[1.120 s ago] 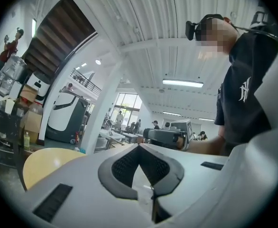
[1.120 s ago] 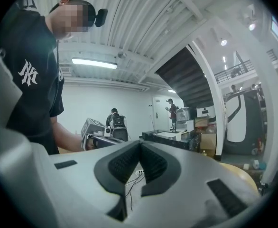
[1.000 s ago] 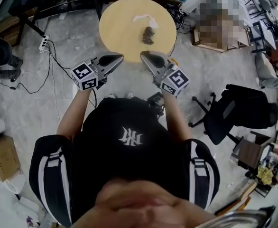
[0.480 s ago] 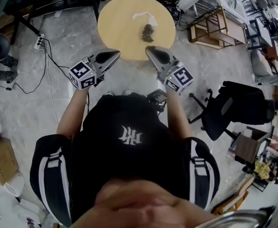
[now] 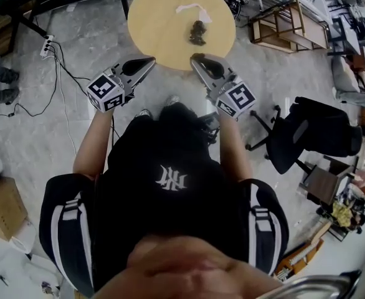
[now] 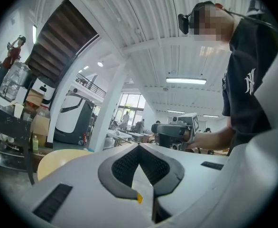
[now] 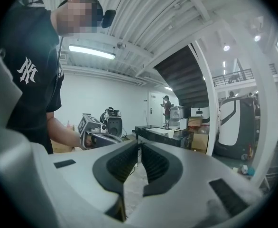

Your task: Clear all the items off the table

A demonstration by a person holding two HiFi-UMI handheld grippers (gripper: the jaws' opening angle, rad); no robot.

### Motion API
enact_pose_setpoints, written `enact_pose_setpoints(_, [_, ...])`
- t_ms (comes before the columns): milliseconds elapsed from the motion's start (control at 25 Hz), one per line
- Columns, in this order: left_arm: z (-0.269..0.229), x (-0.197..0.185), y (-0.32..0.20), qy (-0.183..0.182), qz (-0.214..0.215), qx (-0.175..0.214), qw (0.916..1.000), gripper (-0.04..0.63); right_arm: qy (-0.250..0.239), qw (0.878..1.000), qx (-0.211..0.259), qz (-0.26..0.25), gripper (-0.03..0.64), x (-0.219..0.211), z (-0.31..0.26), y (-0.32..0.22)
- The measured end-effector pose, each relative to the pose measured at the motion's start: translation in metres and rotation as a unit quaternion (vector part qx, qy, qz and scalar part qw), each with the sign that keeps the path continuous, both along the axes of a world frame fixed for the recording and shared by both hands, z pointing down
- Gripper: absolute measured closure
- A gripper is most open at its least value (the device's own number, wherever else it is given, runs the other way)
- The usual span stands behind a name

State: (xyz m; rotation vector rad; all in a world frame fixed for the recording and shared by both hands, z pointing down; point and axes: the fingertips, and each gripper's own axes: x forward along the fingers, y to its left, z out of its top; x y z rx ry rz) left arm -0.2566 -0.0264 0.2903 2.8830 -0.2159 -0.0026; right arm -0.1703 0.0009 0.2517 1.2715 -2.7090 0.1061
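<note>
Head view: over the last second I have closed in on the round table. It sits a little larger in frame, and the left gripper and right gripper now hang just off its near rim. The dark lump and the white scrap lie untouched mid-table, so clearing has not begun. I judge that a reach for the lump comes next.

Left gripper view: the jaws meet fully and hold nothing. The table's edge shows low on the left, but neither item does.

Right gripper view: the jaws stand with only a thin slit and nothing between them. It looks across at the other gripper and misses the round table altogether.
</note>
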Motion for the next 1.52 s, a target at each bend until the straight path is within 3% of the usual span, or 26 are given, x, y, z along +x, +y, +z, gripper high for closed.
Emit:
enact_pose_setpoints(320, [0.015,0.034,-0.033,-0.030,-0.010,-0.001,0.9995,0.583,-0.009,1.000,-0.014,0.013,0.589,0.044,0.020,-0.028])
enact_pose_setpoints(600, [0.039,0.094,-0.084,-0.073,-0.032,-0.002,0.9968,0.583,-0.009,0.999,-0.037,0.001,0.587,0.111,0.050,-0.079])
enact_pose_setpoints(680, [0.048,0.113,-0.100,-0.086,-0.037,-0.002,0.9956,0.583,-0.005,0.999,-0.045,-0.007,0.526,0.130,0.065,-0.099])
enact_pose_setpoints(840, [0.076,0.140,-0.128,-0.120,-0.051,-0.006,0.9914,0.583,-0.010,0.998,-0.055,-0.035,0.524,0.157,0.097,-0.142])
enact_pose_setpoints(920, [0.090,0.151,-0.142,-0.135,-0.067,-0.016,0.9884,0.583,-0.012,0.997,-0.064,-0.052,0.461,0.168,0.116,-0.163])
enact_pose_setpoints(1200, [0.125,0.180,-0.172,-0.152,-0.080,-0.012,0.9850,0.583,-0.015,0.994,-0.077,-0.072,0.457,0.200,0.175,-0.224])
enact_pose_setpoints(1280, [0.132,0.185,-0.178,-0.155,-0.077,-0.009,0.9848,0.583,-0.012,0.994,-0.087,-0.071,0.367,0.203,0.194,-0.238])
enact_pose_setpoints(1360, [0.141,0.188,-0.187,-0.159,-0.072,0.000,0.9847,0.583,-0.007,0.994,-0.091,-0.067,0.358,0.203,0.214,-0.255])
enact_pose_setpoints(1440, [0.152,0.190,-0.194,-0.164,-0.064,0.008,0.9844,0.583,0.002,0.994,-0.092,-0.060,0.252,0.204,0.234,-0.274])
enact_pose_setpoints(1520, [0.165,0.190,-0.200,-0.171,-0.056,0.014,0.9835,0.583,0.014,0.994,-0.095,-0.055,0.217,0.204,0.250,-0.288])
